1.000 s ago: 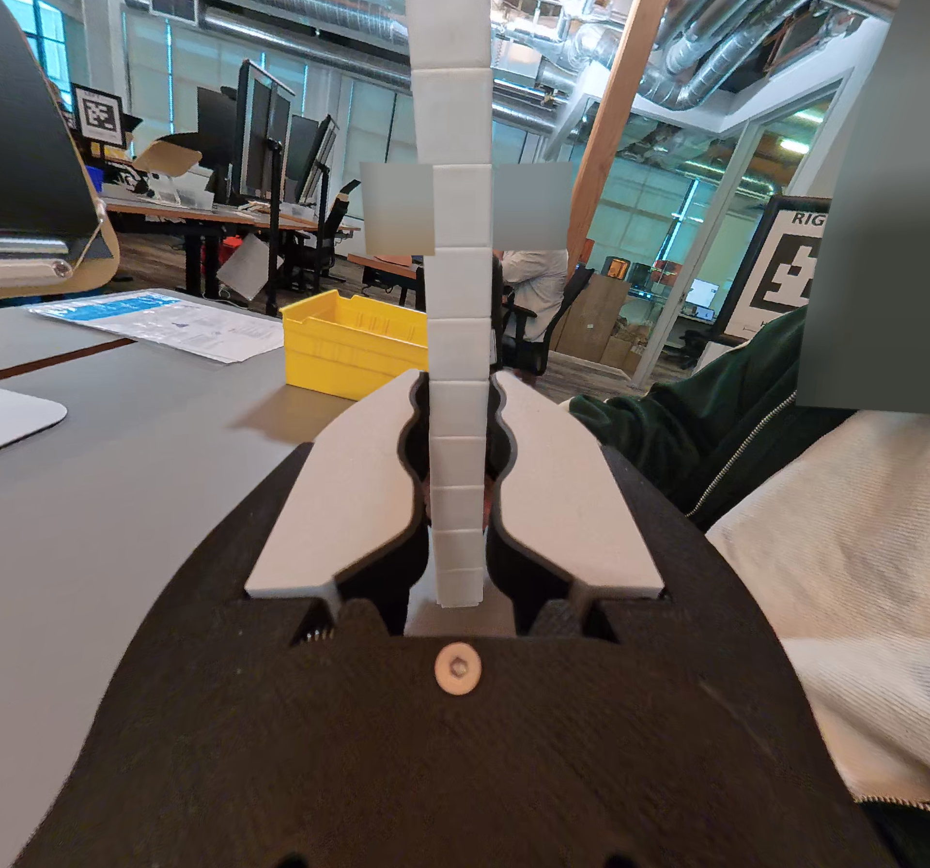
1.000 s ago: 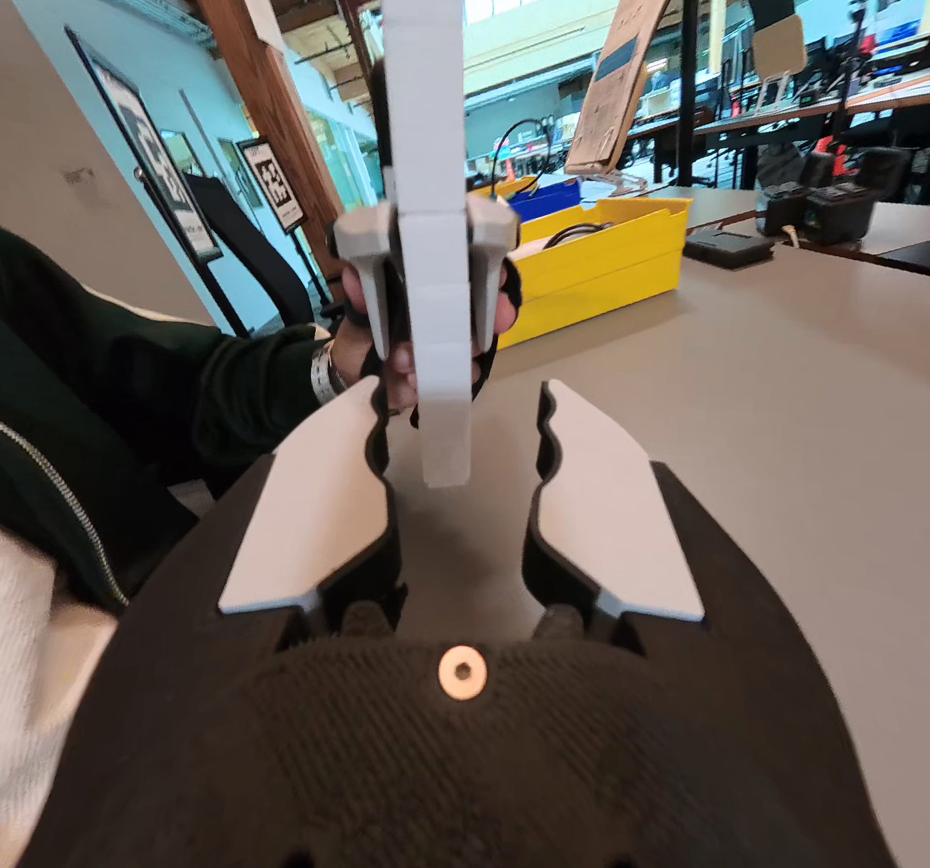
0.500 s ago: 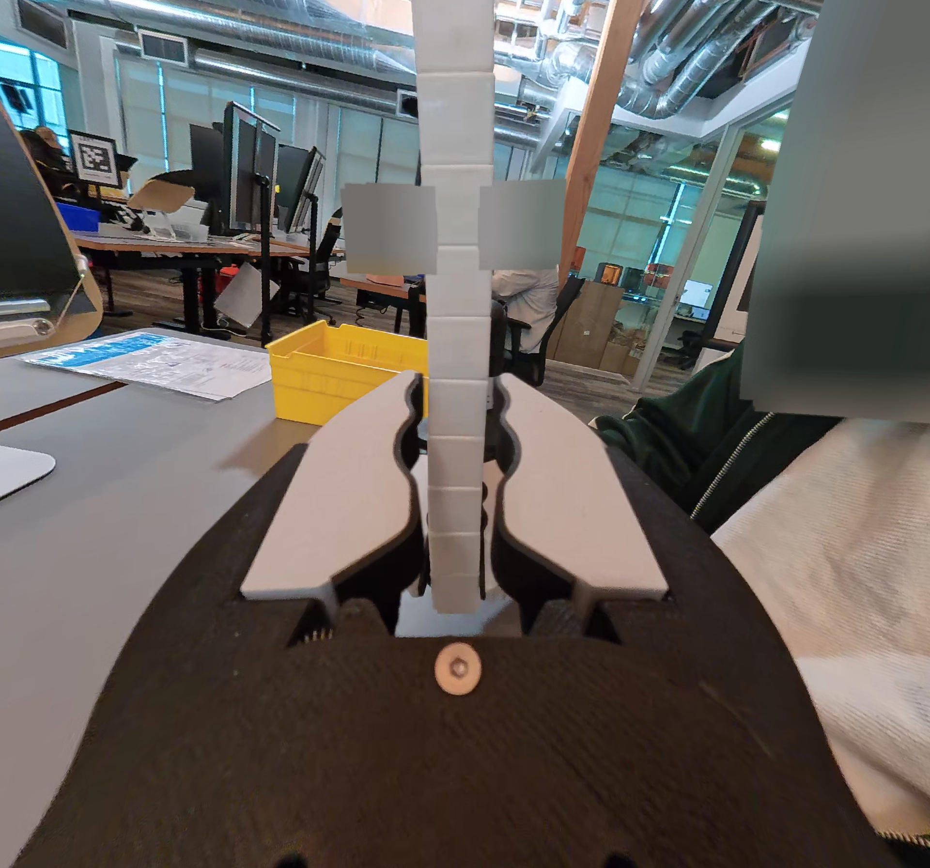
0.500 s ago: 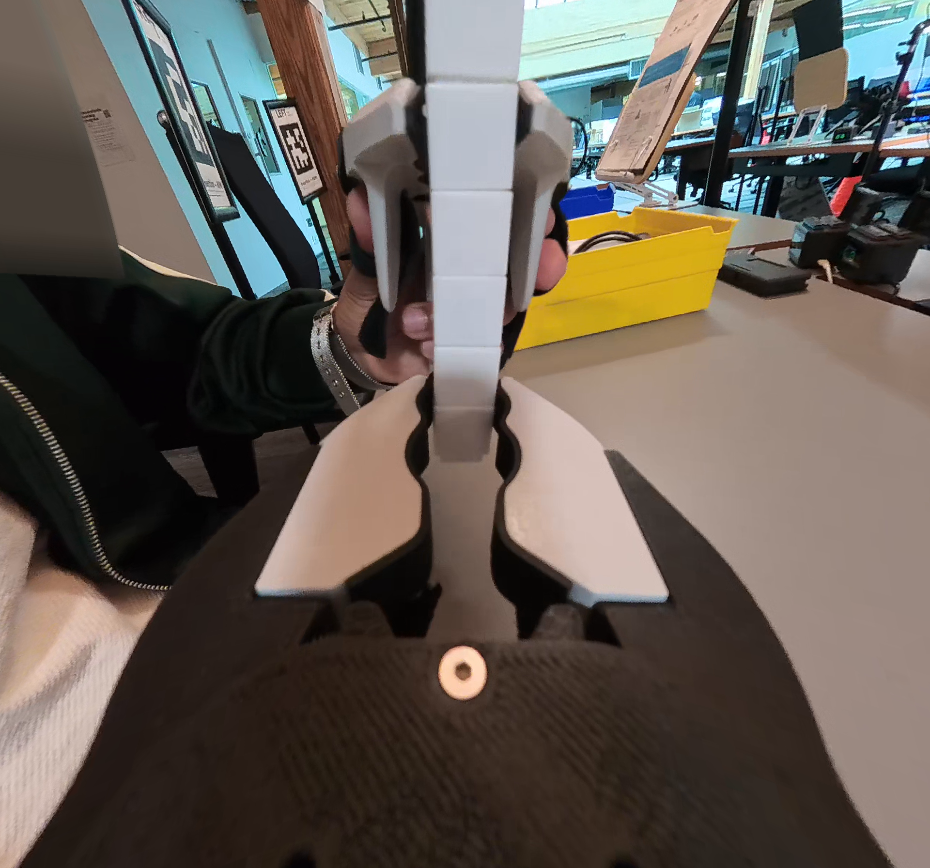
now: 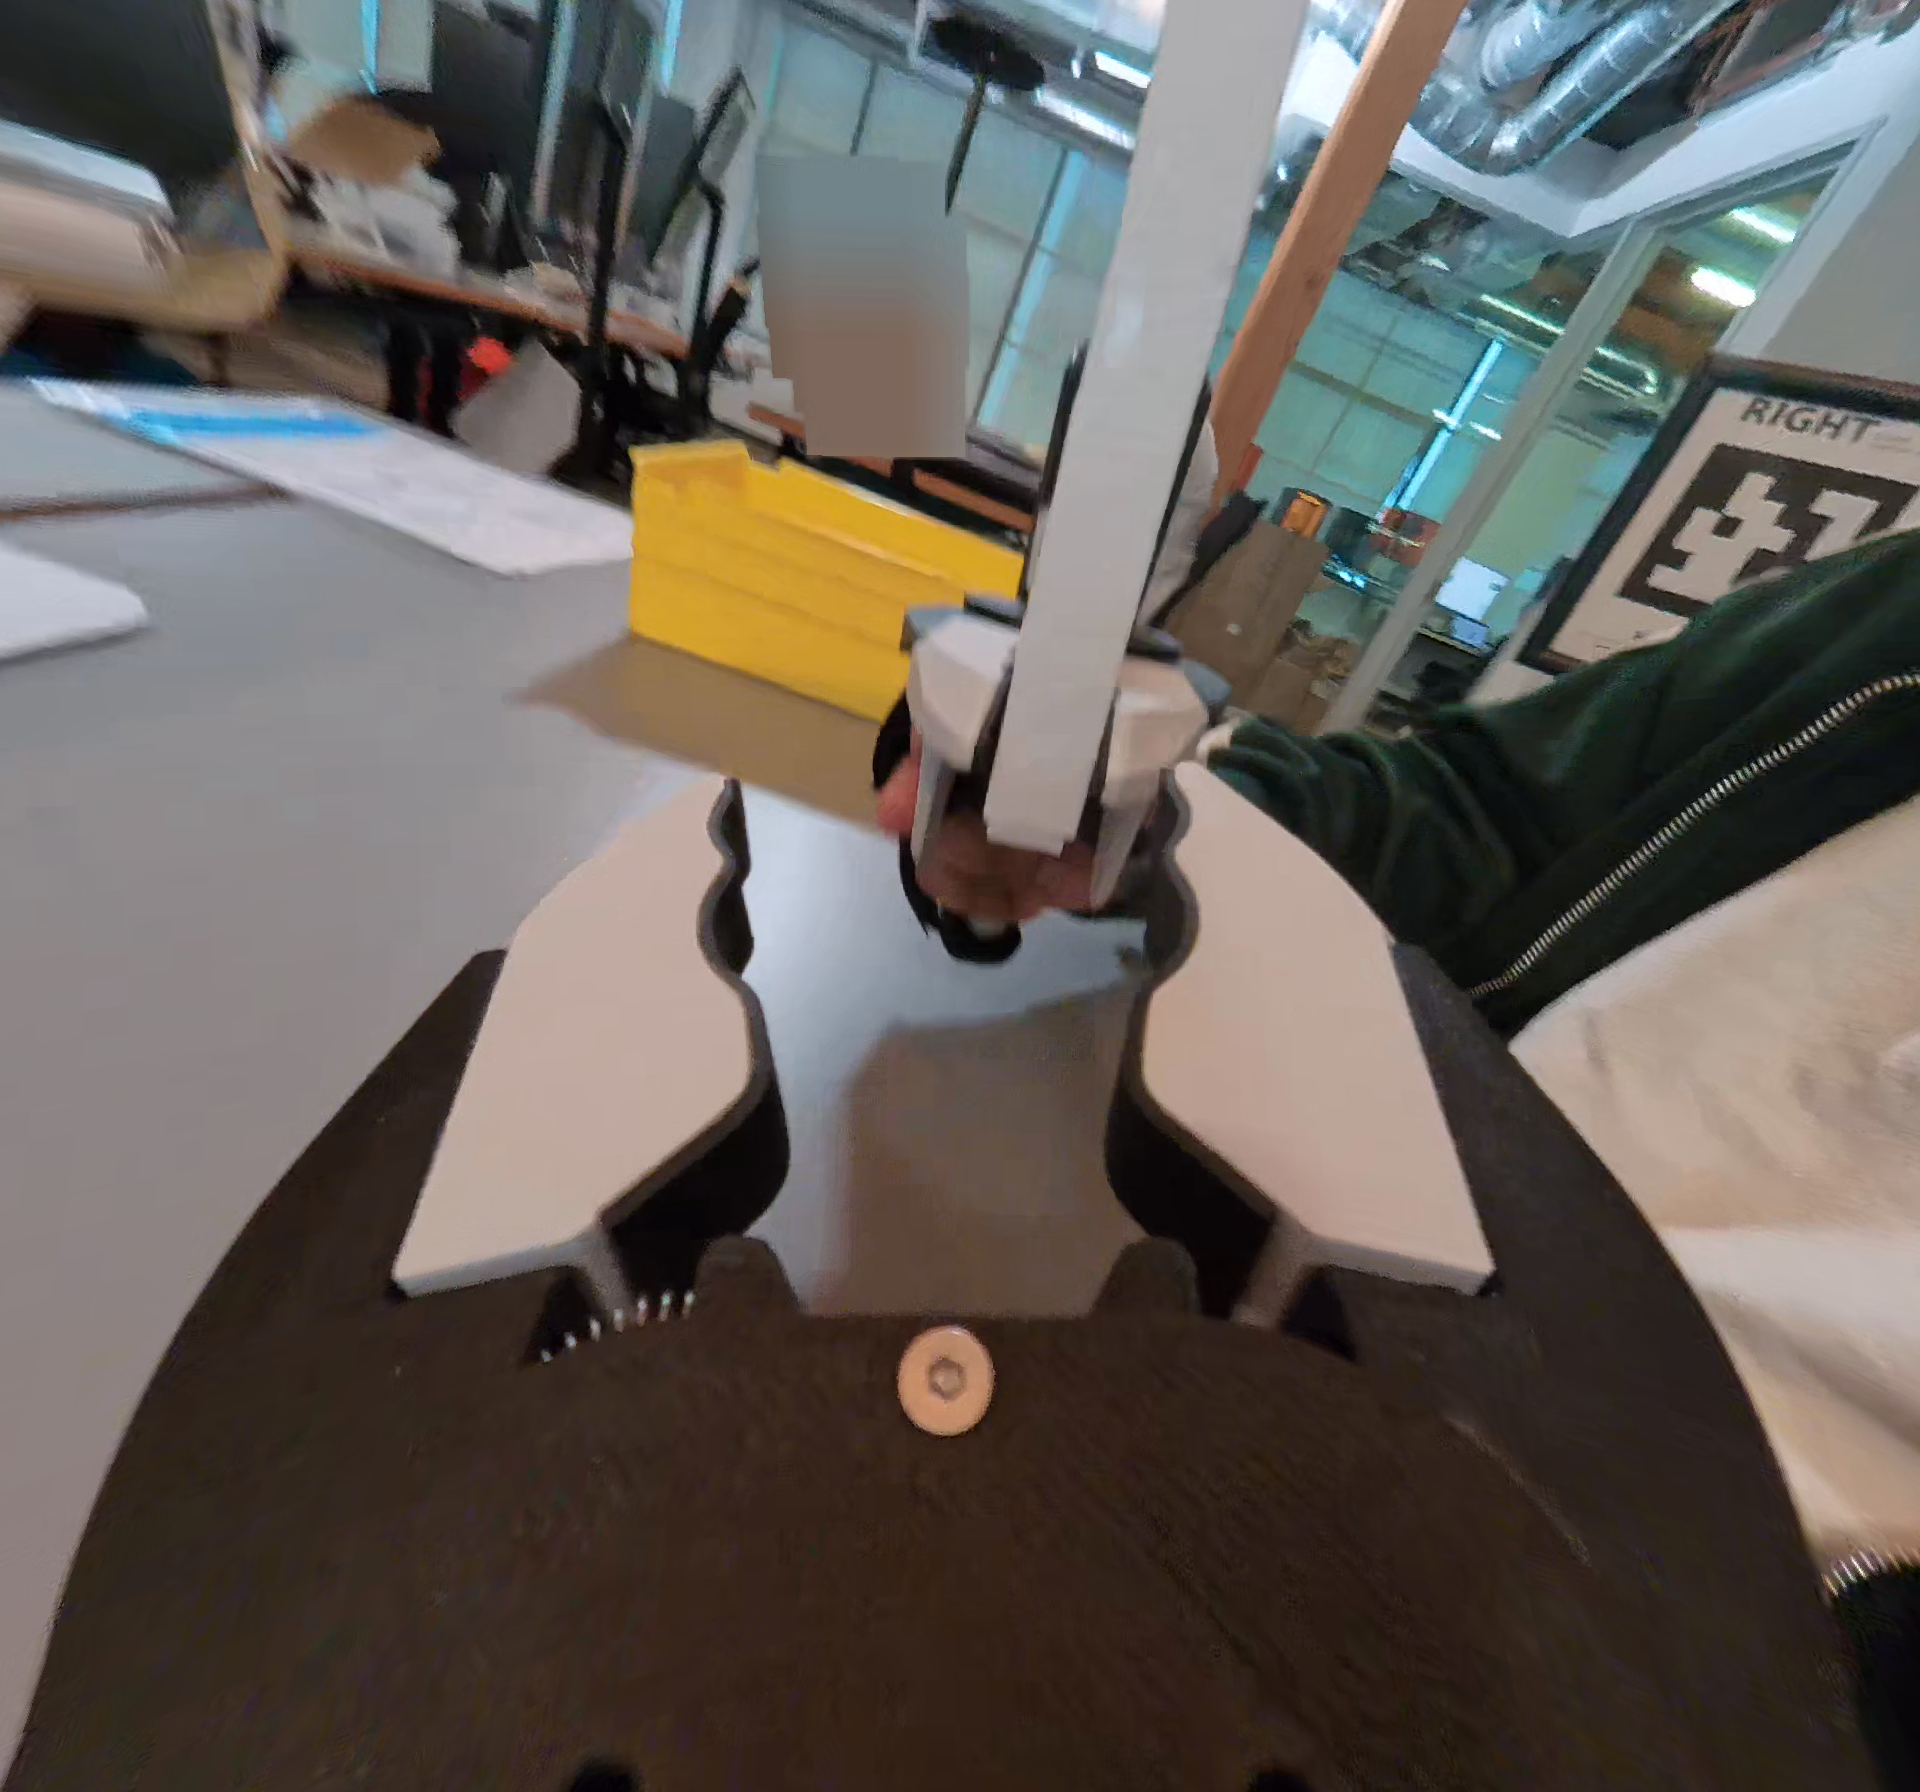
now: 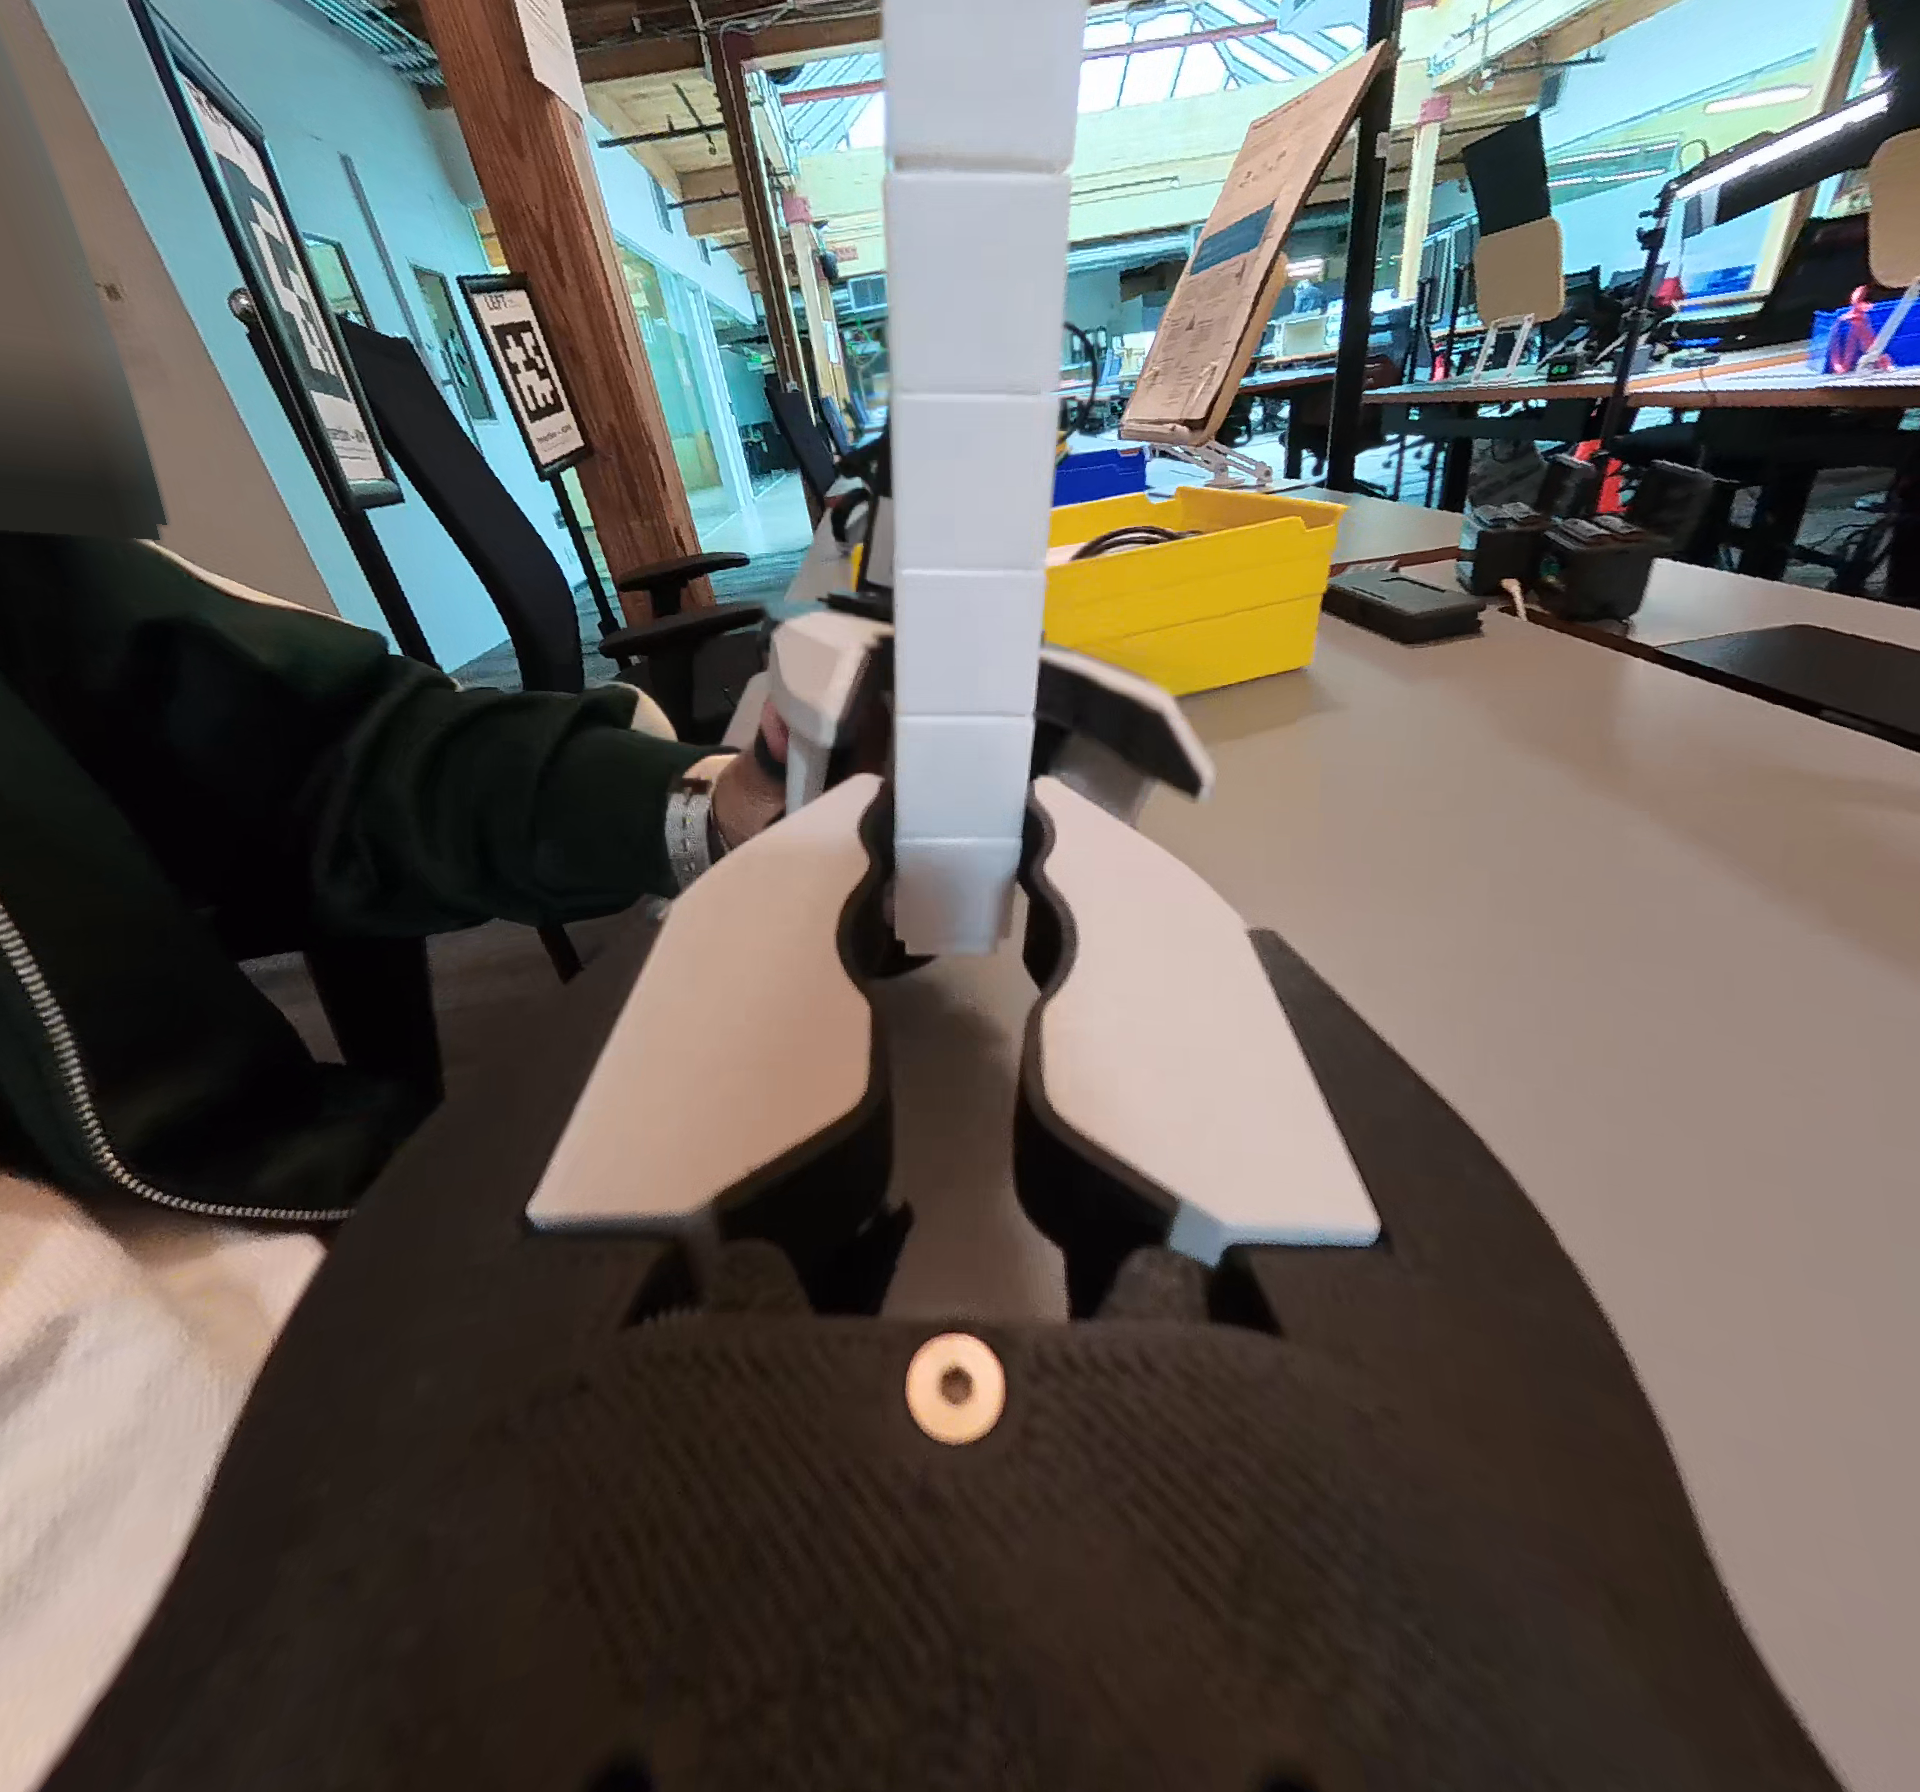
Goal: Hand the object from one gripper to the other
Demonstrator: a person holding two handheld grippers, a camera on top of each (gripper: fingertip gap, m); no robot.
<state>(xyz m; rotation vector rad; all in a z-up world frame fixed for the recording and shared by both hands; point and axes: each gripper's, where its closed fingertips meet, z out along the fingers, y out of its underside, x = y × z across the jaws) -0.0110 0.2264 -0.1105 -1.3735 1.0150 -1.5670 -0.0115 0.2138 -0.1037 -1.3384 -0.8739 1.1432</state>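
A tall white segmented bar (image 6: 966, 454) stands upright, gripped near its bottom end by the right gripper (image 6: 958, 849). In the right wrist view that gripper's two white fingers (image 6: 748, 1004) are drawn narrow and press against the bar's lowest segments from both sides; the bar rises from between them straight toward 12 o'clock and runs out of the top of the picture.

The left gripper (image 5: 951, 869) is spread wide with nothing between its fingers. In the left wrist view the bar (image 5: 1143, 371) sits ahead of it, at about 1 o'clock from the gap, leaning slightly right, its lower end clamped in the right gripper (image 5: 1039, 786) just beyond the left gripper's fingertips. This view is blurred. In the right wrist view the left gripper (image 6: 977, 714) shows just behind the bar, one finger on either side of it.

A grey table (image 6: 1558, 911) lies beneath, with a yellow bin (image 6: 1195, 589) at about 1 o'clock beyond the bar. A dark green sleeve (image 6: 343, 776) reaches in from 9 o'clock.
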